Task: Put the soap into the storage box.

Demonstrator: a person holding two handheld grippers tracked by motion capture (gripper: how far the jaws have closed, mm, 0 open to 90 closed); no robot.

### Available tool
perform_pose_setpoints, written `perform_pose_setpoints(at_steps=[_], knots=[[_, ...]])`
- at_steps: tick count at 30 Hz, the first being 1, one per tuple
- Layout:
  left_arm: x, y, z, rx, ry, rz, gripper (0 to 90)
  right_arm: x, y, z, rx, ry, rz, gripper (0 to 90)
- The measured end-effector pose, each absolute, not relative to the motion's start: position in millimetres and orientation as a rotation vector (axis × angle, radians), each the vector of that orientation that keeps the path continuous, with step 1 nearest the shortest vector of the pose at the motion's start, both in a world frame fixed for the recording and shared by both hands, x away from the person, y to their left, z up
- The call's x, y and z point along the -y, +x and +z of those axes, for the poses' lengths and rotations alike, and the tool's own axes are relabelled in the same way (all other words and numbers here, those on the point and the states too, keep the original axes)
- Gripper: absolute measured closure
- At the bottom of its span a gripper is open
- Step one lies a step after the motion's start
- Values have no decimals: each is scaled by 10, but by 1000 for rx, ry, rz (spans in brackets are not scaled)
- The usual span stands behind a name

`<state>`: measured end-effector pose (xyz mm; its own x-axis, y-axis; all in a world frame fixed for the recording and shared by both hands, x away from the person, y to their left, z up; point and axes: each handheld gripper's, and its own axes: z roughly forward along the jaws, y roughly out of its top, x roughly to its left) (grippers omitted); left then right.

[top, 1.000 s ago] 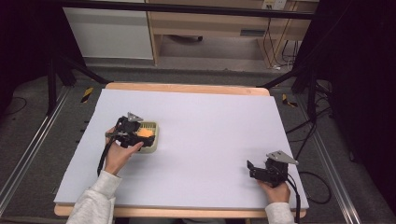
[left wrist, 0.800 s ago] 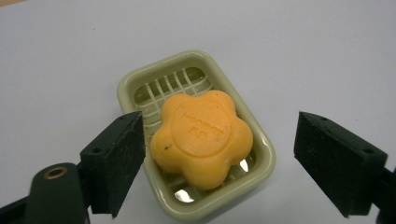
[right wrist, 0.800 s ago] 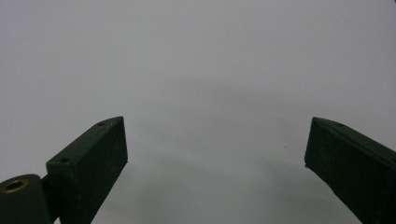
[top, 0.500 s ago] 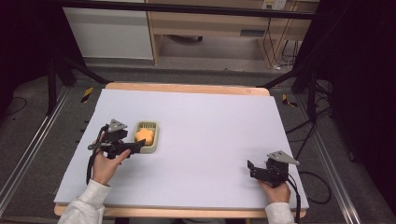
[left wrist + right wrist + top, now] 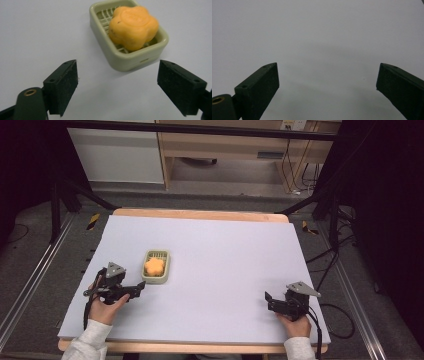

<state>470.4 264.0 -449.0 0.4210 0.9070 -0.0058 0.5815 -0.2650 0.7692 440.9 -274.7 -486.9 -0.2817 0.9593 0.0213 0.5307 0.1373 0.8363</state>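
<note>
Left gripper (image 5: 141, 287): held with jaws spread wide, empty, just near-left of the dish.
Dish (image 5: 156, 276): pale green, rectangular, slatted; long axis near-to-far, left of centre.
Soap (image 5: 154, 266): orange, flower-shaped, matte, in the dish.
Right gripper (image 5: 268, 299): held released, near right.

high view: above near edge, looks forward-down on whole table (image 5: 225, 250)
left gripper view: low, close on dish (image 5: 125, 58); shared with high view (image 5: 156, 268)
right gripper view: low, close, bare table (image 5: 317, 37)
</note>
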Motion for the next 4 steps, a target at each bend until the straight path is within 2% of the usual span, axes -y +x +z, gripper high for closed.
perform_pose_setpoints(at_steps=[4], knots=[[-2722, 4723, -4587, -1289, 1970, 604, 191, 2752, 4413, -4872, -1883, 1421, 1038, 48]])
